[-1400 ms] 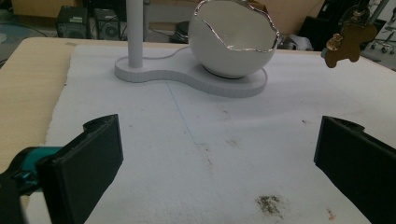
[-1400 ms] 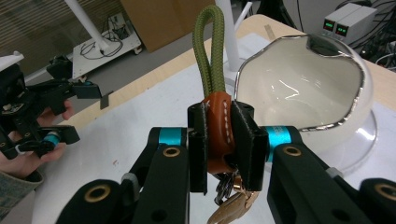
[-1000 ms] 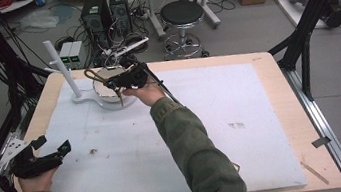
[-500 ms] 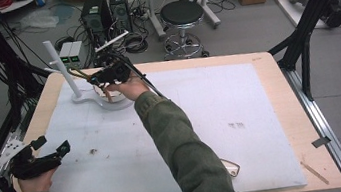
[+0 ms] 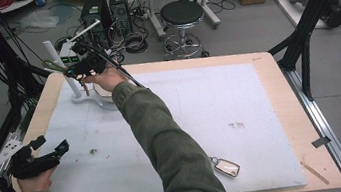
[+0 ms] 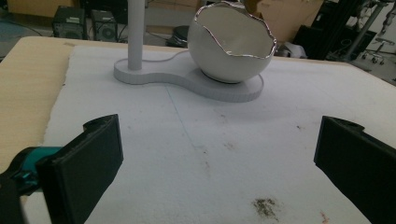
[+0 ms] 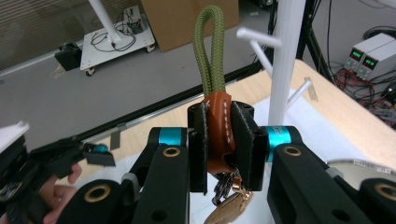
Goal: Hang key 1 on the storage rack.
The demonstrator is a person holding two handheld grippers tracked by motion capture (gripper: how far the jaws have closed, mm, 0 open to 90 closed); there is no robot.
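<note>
My right gripper [image 7: 219, 135] is shut on the brown leather tab of a keychain [image 7: 211, 51], whose green cord loop stands up above the jaws while metal keys [image 7: 229, 205] hang below. It is held high at the far left of the table [image 5: 74, 69], close beside the white stand's pole [image 7: 285, 60], and the loop is near the short pegs [image 7: 256, 38]. My left gripper [image 5: 50, 151] rests open and empty near the front left edge. In its own view, its jaws [image 6: 219, 168] face the stand's base [image 6: 187, 81] and white egg-shaped bowl [image 6: 231, 42].
A white foam mat [image 5: 210, 105] covers most of the wooden table. A second key fob [image 5: 226, 167] lies on the mat near the front edge, by the right sleeve. A stool [image 5: 182, 13], computer cases and cables stand on the floor beyond the far edge.
The right gripper has carried the keychain farther left and up, from over the bowl to beside the stand's pole. The left gripper has stayed put.
</note>
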